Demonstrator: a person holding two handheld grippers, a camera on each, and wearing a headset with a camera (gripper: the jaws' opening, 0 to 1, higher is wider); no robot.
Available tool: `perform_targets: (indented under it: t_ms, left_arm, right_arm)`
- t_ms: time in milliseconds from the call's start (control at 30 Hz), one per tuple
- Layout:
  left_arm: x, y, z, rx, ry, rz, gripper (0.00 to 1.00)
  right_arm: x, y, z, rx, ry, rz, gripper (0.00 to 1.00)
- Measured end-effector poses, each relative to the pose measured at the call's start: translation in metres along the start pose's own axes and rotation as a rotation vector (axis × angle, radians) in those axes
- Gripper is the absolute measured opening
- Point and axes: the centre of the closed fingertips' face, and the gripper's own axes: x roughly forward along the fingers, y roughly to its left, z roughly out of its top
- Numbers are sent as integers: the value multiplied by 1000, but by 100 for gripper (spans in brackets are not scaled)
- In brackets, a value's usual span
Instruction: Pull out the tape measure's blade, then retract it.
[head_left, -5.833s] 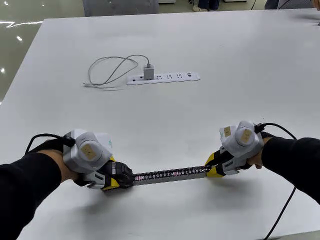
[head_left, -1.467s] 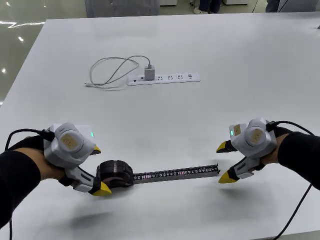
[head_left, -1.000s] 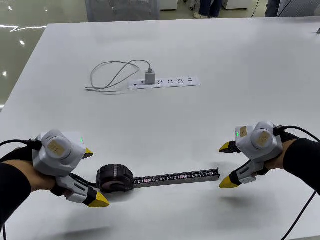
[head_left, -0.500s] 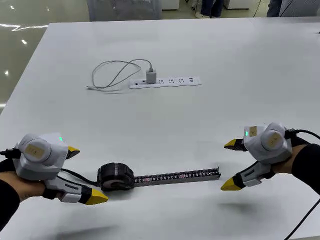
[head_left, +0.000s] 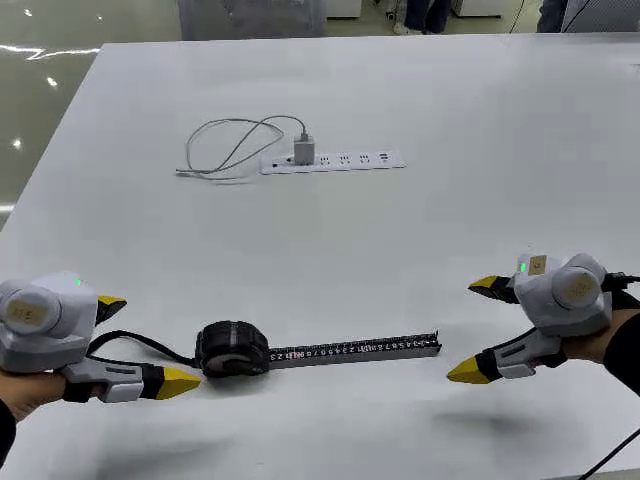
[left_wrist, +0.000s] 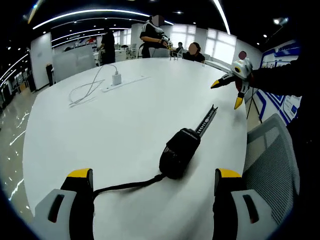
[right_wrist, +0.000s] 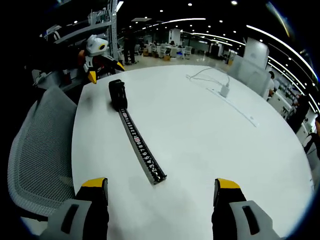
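My left gripper (head_left: 148, 340) hovered at the near left of the table (head_left: 420, 220), jaws spread wide and gripping nothing, tips aimed right at the tape measure (head_left: 232, 349). Its black case lay flat on the white top just beside those tips, with its wrist strap (head_left: 140, 345) trailing back toward my jaws. From the case the blade (head_left: 355, 349) lay drawn out rightward along the table. My right gripper (head_left: 473, 328) hung just past the blade's hook end, clear of it, jaws likewise wide and tips pointing left. Well behind sat a power strip (head_left: 335, 160) with a plugged-in cable (head_left: 225, 140)
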Motion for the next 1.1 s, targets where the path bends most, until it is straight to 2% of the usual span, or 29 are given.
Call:
perform_targets:
  t_ms: [233, 333, 500, 733, 800, 900, 1000, 1100]
  left_arm:
    - [-9, 6, -13, 13, 10, 39, 99]
    - [-17, 11, -18, 9, 13, 66, 99]
    - [-26, 11, -29, -8, 12, 93, 99]
    - [-38, 7, -44, -31, -4, 103, 99]
    - [-43, 7, -45, -42, -18, 101, 99]
    - [-48, 11, -49, -45, -16, 122, 99]
    - [-54, 11, -52, -57, -22, 127, 99]
    - [-59, 11, -50, -81, -55, 130, 99]
  right_arm:
    - [-8, -1, -4, 43, -36, -38, 92]
    - [-11, 3, -2, 65, -65, -46, 98]
    - [-17, 11, -7, 63, -64, -57, 99]
    - [-32, 16, -17, 95, -75, -72, 99]
    - [-36, 16, -21, 90, -63, -95, 99]
    - [-43, 19, -21, 121, -92, -101, 99]
    - [-48, 23, -26, 130, -91, -103, 99]
    - [-54, 27, -32, 133, -93, -110, 99]
